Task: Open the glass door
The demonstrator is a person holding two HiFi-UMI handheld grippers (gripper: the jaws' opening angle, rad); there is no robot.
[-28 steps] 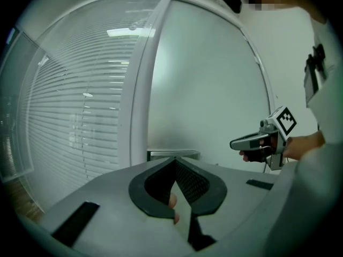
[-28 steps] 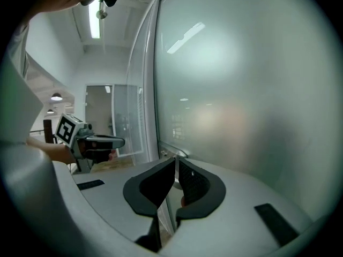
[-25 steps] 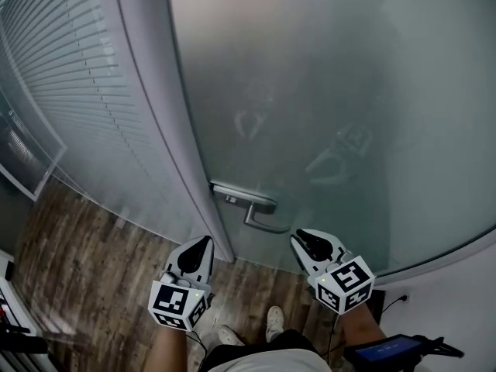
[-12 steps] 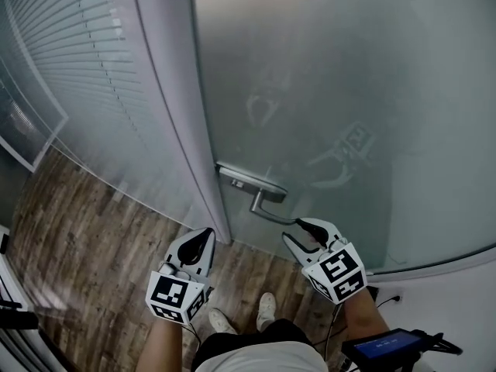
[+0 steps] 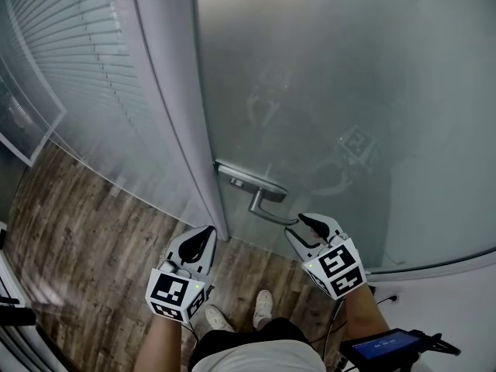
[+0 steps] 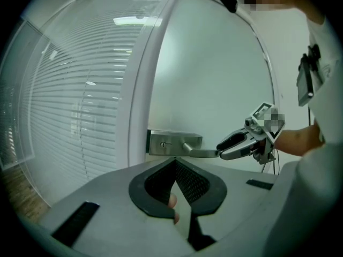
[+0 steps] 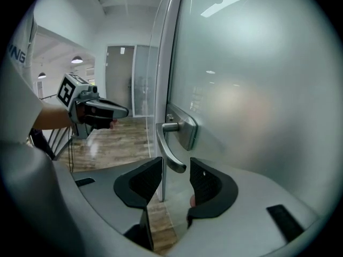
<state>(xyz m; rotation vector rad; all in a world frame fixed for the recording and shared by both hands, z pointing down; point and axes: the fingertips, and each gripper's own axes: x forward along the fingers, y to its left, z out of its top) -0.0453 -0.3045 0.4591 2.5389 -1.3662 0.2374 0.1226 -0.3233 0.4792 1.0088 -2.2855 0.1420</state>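
Landmark: lever handle (image 5: 269,208), mounted on a metal plate (image 5: 242,177) at the latch edge of the door.
Task object: frosted glass door (image 5: 333,91), which lies in line with its frame and so appears closed. The handle sits low on the pane, next to the grey door frame (image 5: 174,107).
Right gripper (image 5: 294,226): at the free end of the lever handle, jaws spread wide. They have just been opening. The lever tip sits in the mouth of the gap, and neither pad presses on it.
Reason for placement: the free end gives the most leverage for pressing the lever down, and wide jaws allow the lever to enter without contact.
Left gripper (image 5: 206,234): jaws together, with nothing between them. It is held on the frame side of the lever handle, apart from it and low. It is judged to be parked clear of the door.
Step in hand: judged to be the approach, with the grip not yet made.
Next move requires: advance over the lever, close the jaws, press down, then move the door.
Risk: a grip at the extreme tip may slip off.
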